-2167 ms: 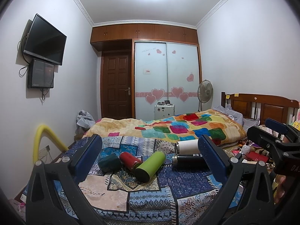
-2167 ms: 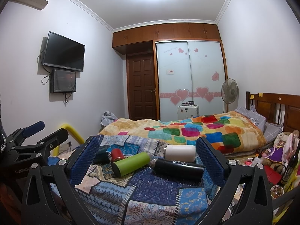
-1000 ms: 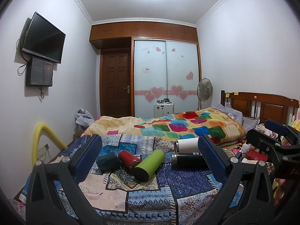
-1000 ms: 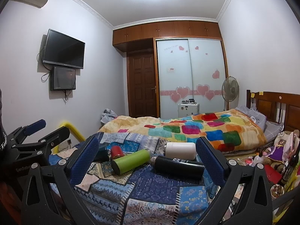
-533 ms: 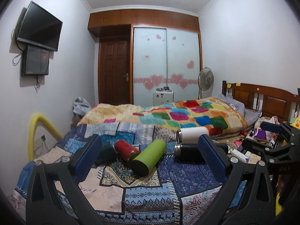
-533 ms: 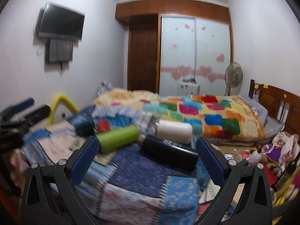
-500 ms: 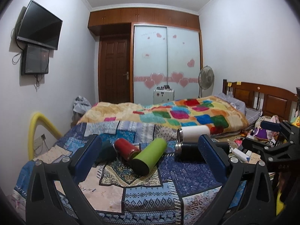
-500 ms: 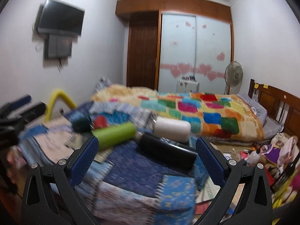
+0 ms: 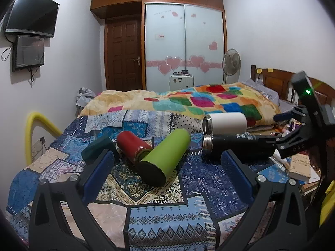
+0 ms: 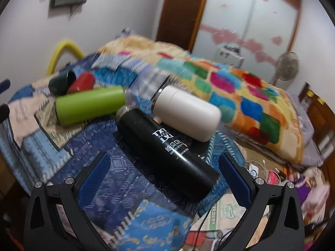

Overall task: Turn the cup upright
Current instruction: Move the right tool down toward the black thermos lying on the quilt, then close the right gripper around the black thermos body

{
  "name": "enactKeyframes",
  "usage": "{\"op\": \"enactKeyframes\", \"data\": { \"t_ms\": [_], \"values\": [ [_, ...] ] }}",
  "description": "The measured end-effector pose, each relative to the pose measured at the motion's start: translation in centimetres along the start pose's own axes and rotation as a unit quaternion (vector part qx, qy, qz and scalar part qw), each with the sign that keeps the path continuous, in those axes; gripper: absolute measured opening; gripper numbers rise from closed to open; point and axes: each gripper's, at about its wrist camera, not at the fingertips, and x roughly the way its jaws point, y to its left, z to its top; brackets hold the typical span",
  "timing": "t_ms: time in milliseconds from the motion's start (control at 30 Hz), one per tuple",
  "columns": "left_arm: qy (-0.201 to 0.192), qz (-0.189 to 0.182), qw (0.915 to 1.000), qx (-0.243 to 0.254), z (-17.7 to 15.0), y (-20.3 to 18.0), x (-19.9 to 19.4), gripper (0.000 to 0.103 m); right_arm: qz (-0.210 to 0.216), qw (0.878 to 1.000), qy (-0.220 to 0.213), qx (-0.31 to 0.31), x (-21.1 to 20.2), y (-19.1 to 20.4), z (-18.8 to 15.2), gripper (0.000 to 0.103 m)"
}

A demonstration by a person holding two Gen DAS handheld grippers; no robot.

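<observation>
Five cups lie on their sides on the patchwork bedspread (image 9: 159, 226): dark green cup (image 9: 98, 149), red cup (image 9: 133, 147), lime green cup (image 9: 166, 156), white cup (image 9: 226, 123), black cup (image 10: 167, 148). None is upright yet.

My right gripper (image 10: 163, 177) is spread wide, nothing held. It points at the black cup, whose base end sits between the blue pads (image 10: 95, 175) but touches neither. The right view is smeared with motion, so exact clearance is hard to judge.

My left gripper (image 9: 167, 179) is also spread and empty, hanging short of the lime green cup.

Step in hand, as I read it: right side closing in on the black cup.

To do it well:
- Straddle the body squarely across its width, nearer the middle than the base, so it doesn't swing.
- The white cup lies just beside it, possibly touching. Keep the far pad from nudging it.
- Soft bedding; set the base down flat and check before release, or it may topple.
</observation>
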Motion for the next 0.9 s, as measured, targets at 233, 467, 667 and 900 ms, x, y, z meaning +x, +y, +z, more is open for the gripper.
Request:
{"op": "enactKeyframes", "data": {
  "t_ms": [233,467,667,900],
  "values": [
    [0.019,-0.003,0.9997,0.017,-1.0,-1.2,2.5,0.103,0.048,0.995,0.078,-0.037,4.8,-0.8,0.7,0.103],
    [0.030,0.003,0.9993,0.024,-1.8,-1.7,4.0,0.103,0.084,0.984,0.147,-0.061,7.7,-0.6,0.7,0.101],
    [0.040,0.002,0.9991,0.013,-2.2,-1.3,4.5,0.103,0.131,0.974,0.175,-0.059,7.8,0.0,0.2,0.078],
    [0.044,0.002,0.9990,-0.001,-2.4,-0.8,4.6,0.103,0.137,0.975,0.168,-0.043,7.7,1.6,-0.1,0.064]
  ]
}}
